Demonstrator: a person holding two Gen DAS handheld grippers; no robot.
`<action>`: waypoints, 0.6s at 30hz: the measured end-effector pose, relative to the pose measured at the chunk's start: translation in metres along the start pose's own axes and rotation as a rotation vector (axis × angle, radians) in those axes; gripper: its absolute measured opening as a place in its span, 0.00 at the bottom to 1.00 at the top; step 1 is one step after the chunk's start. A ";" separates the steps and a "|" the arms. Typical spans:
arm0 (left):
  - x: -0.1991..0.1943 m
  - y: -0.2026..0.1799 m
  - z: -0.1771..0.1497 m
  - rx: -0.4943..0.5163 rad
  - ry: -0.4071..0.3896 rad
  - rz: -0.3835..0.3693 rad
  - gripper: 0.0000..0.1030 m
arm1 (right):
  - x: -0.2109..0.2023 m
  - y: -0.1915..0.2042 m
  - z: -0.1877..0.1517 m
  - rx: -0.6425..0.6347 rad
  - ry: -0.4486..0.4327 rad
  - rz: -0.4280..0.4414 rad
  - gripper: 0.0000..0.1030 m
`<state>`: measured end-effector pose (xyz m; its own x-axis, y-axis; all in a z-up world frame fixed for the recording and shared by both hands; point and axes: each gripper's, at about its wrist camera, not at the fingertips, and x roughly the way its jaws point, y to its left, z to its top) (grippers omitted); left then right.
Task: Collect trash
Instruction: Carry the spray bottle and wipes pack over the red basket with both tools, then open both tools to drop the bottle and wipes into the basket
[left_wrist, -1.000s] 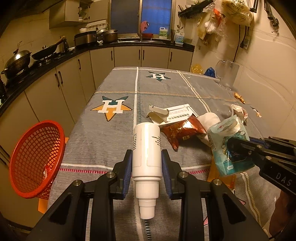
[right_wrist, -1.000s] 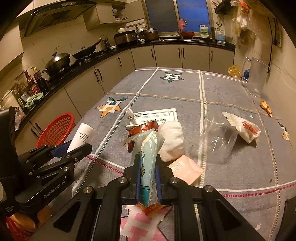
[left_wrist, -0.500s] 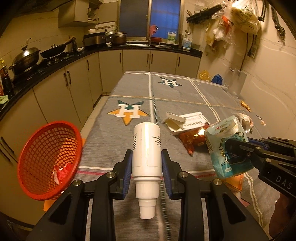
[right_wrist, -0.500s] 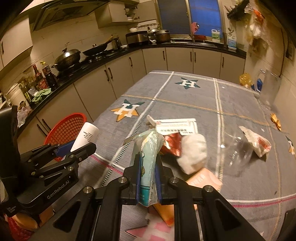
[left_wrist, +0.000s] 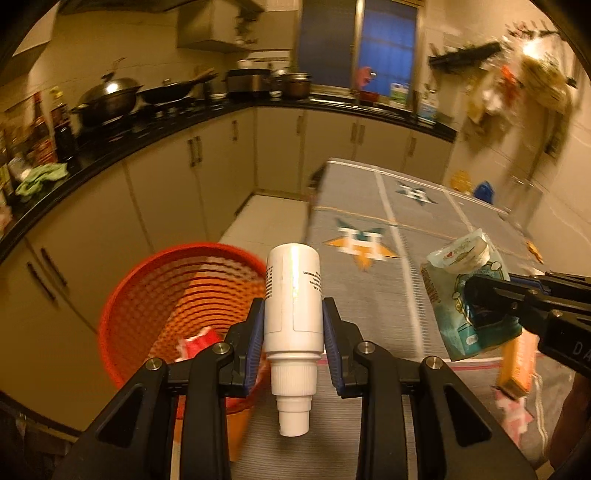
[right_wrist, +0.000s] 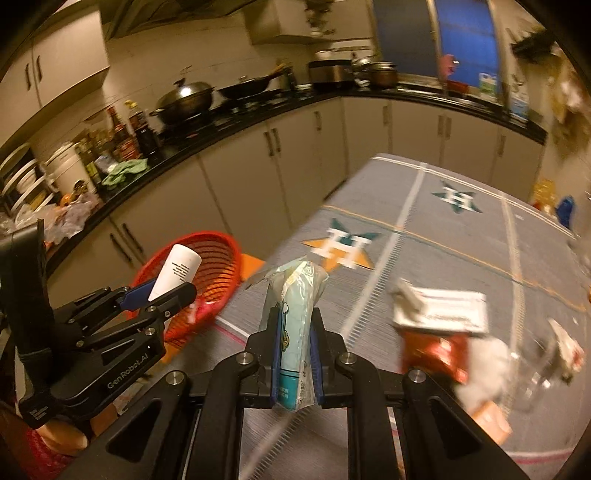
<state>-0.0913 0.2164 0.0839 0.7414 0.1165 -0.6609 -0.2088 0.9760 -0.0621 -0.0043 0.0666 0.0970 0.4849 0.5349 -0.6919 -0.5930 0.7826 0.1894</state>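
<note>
Left wrist view shows the white bottle (left_wrist: 293, 295) clenched between the blue pads of the left claw (left_wrist: 293, 332), cap toward the camera, held in the air just beside the red basket (left_wrist: 122, 314), which stands off the tabletop (left_wrist: 388, 302) edge and already holds a scrap or two. The right claw (right_wrist: 293, 354) is clamped on a pale blue packet (right_wrist: 295, 314), also aloft near the basket. Neither item is dropped yet. More trash is left on the tabletop: a white box (right_wrist: 443, 306), a red wrapper (right_wrist: 432, 350), crumpled white tissue (right_wrist: 484, 369), so the job looks partway done.
</note>
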 end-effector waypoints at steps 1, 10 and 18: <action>0.002 0.010 0.000 -0.014 0.004 0.017 0.28 | 0.007 0.007 0.004 -0.009 0.006 0.013 0.14; 0.026 0.072 -0.007 -0.100 0.053 0.082 0.28 | 0.063 0.058 0.033 -0.079 0.069 0.121 0.14; 0.053 0.103 -0.014 -0.162 0.098 0.106 0.28 | 0.120 0.084 0.050 -0.075 0.141 0.161 0.18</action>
<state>-0.0823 0.3208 0.0321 0.6457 0.1910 -0.7393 -0.3882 0.9159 -0.1025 0.0362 0.2122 0.0641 0.2882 0.5973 -0.7484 -0.7044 0.6617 0.2568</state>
